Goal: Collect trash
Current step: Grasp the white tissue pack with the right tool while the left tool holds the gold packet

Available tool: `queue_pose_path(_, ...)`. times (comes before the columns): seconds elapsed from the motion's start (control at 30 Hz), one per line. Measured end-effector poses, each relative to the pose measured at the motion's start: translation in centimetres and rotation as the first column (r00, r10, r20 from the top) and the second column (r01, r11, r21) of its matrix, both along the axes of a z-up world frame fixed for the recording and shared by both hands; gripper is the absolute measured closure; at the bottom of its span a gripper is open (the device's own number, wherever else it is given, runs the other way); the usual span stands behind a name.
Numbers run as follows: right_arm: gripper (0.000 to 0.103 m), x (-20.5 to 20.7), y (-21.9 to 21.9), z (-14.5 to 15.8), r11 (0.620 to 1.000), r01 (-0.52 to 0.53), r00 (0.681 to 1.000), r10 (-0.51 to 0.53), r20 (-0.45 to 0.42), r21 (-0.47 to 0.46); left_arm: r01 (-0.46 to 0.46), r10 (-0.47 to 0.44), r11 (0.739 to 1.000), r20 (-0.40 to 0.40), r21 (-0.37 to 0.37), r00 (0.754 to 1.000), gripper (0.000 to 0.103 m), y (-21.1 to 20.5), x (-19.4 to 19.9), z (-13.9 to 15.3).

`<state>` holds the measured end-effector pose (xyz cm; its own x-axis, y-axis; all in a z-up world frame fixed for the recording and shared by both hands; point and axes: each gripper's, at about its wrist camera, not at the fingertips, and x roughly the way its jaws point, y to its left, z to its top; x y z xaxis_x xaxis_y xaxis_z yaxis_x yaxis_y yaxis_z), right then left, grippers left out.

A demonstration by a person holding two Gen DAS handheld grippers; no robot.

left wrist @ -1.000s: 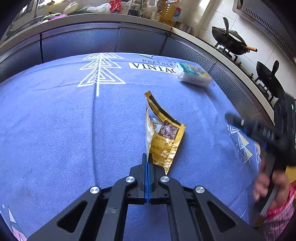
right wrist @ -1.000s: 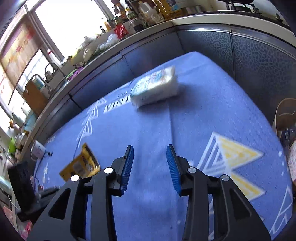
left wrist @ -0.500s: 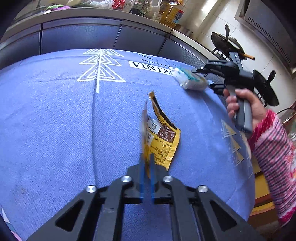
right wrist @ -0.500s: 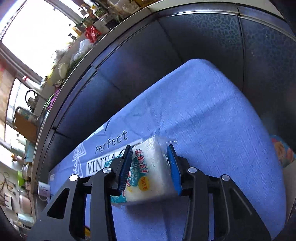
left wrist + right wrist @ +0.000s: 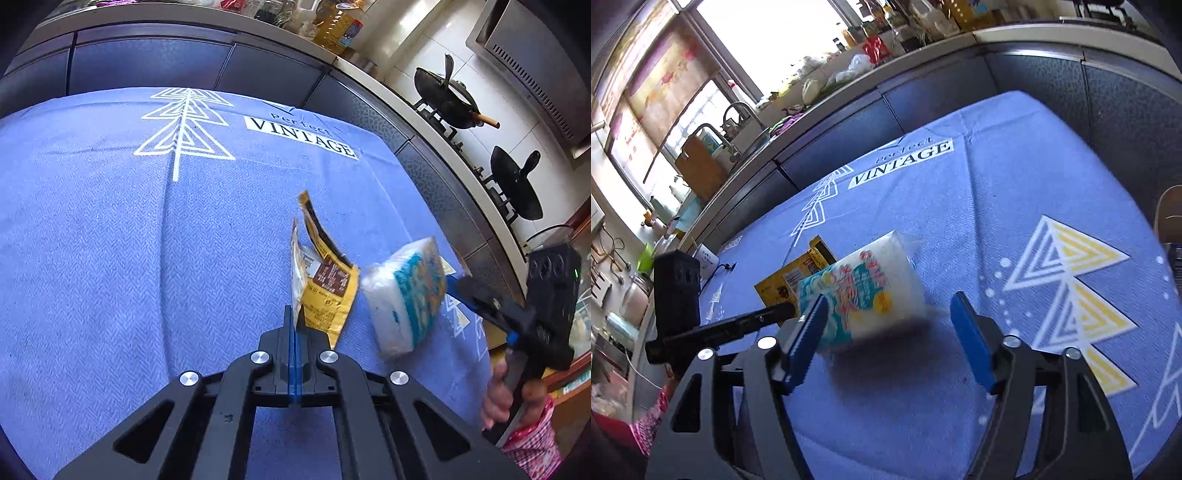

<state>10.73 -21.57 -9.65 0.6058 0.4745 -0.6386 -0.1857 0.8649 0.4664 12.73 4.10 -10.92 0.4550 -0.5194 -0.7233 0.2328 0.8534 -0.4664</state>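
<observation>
On the worktop there's a big blue cloth (image 5: pixel 110 258) covering basically everything, printed with white and yellow triangles and a label that reads "Perfect VINTAGE". Next biggest is the right gripper (image 5: pixel 888 299), and its jaws are spread wide, not clamping anything. A soft white pack (image 5: pixel 864 291) sits in the gap, pressed up against the left-side finger with clear space to the other one. It's blurry and throws a dark shadow on the cloth right under it, so I'd guess it's off the surface, not lying flat, though I can't be sure. Its long side runs forward from the gripper, slanting a bit to the right, so the right one is obviously the nearer tool, and any re-grab means closing across the short side. The pack has teal and red printing, looks like characters, but I can't read them. The left gripper (image 5: pixel 294 321) is clamped tight on the bottom edge of a yellow wrapper (image 5: pixel 325 291), which stands up from the jaws just beside the pack. It has a brown label panel with print too small to make out. No bin that I can spot in either view.
</observation>
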Motion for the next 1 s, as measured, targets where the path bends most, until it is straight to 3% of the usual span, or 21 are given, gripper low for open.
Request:
queue_pose_path(0.13, 0.022, -2.1, 0.0, 0.3, 0.999, 0.036, 0.999, -0.037, 0.006, 0.03, -0.009, 0.01, 0.999, 0.023, -0.034, 1.0, 0.103, 0.8, -1.3, 1.5)
queue_pose_path(0.37, 0.011, -0.1, 6.0, -0.8, 0.984, 0.049, 0.999, -0.051, -0.006, -0.173, -0.032, 0.033, 0.999, 0.058, -0.016, 0.998, 0.103, 1.4, -3.7, 3.2)
queue_pose_path(0.43, 0.011, 0.5, 6.7, -1.1, 0.988, 0.057, 0.998, -0.062, -0.025, -0.145, -0.045, 0.045, 0.999, 0.07, -0.004, 0.996, 0.103, 1.9, -4.3, 3.5)
queue_pose_path(0.5, 0.011, 1.5, 6.7, -1.4, 0.994, 0.095, 0.993, -0.099, -0.071, -0.057, -0.066, 0.065, 0.998, 0.085, 0.007, 0.994, 0.103, 2.3, -4.7, 3.9)
queue_pose_path(0.6, 0.009, 3.0, 6.3, -1.8, 0.977, 0.208, 0.97, -0.202, -0.136, 0.034, -0.098, 0.095, 0.995, 0.105, 0.017, 0.99, 0.103, 3.1, -5.0, 4.3)
queue_pose_path(0.7, 0.009, 4.8, 7.9, -1.3, 0.976, 0.214, 0.969, -0.216, -0.12, -0.026, -0.125, 0.121, 0.992, 0.115, 0.029, 0.986, 0.103, 3.8, -5.3, 4.5)
queue_pose_path(0.8, 0.009, 6.8, 11.1, -1.0, 0.99, 0.082, 0.99, -0.094, -0.105, -0.114, -0.149, 0.142, 0.987, 0.122, 0.052, 0.982, 0.103, 4.6, -5.7, 4.6)
queue_pose_path(0.87, 0.01, 8.0, 12.9, -0.9, 0.978, 0.005, 0.996, -0.023, -0.085, -0.206, -0.174, 0.165, 0.983, 0.126, 0.065, 0.978, 0.103, 5.6, -5.9, 4.5)
queue_pose_path(0.93, 0.01, 8.3, 13.7, -1.2, 0.958, 0.006, 0.997, -0.027, -0.07, -0.286, -0.205, 0.195, 0.976, 0.123, 0.068, 0.973, 0.103, 6.6, -6.1, 4.4)
queue_pose_path(1.0, 0.01, 8.1, 13.5, -1.4, 0.959, 0.04, 0.995, -0.064, -0.074, -0.282, -0.23, 0.22, 0.97, 0.124, 0.076, 0.968, 0.103, 7.4, -6.2, 4.3)
